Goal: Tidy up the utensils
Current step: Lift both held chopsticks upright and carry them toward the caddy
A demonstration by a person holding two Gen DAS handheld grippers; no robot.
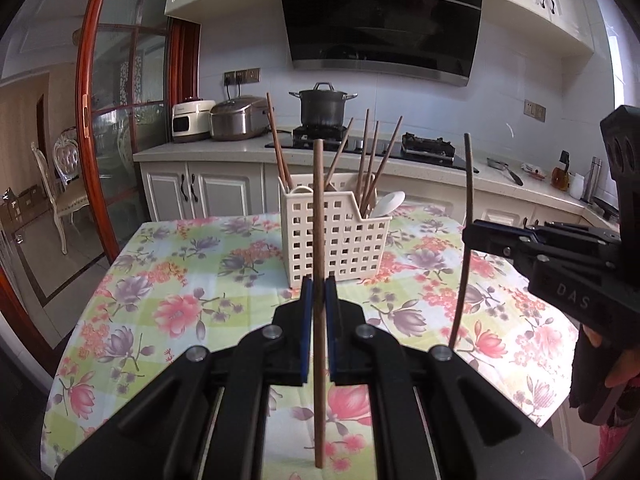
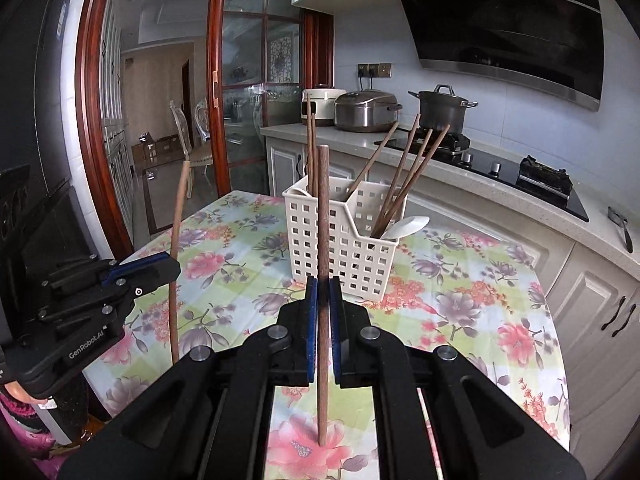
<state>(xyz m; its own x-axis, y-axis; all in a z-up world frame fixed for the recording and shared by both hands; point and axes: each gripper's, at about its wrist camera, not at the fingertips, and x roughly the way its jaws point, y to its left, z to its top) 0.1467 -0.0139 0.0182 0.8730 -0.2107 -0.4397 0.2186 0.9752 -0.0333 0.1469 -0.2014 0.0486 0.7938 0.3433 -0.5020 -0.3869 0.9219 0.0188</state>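
Note:
My left gripper is shut on a brown chopstick held upright over the table. It also shows in the right wrist view at left, with its chopstick. My right gripper is shut on a darker brown chopstick, also upright. It shows in the left wrist view at right, with its chopstick. A white slotted utensil basket stands ahead on the table, holding several chopsticks and a white spoon.
The table has a floral cloth. Behind it is a counter with a stove, a pot and rice cookers. A wood-framed glass door and a chair are to the left.

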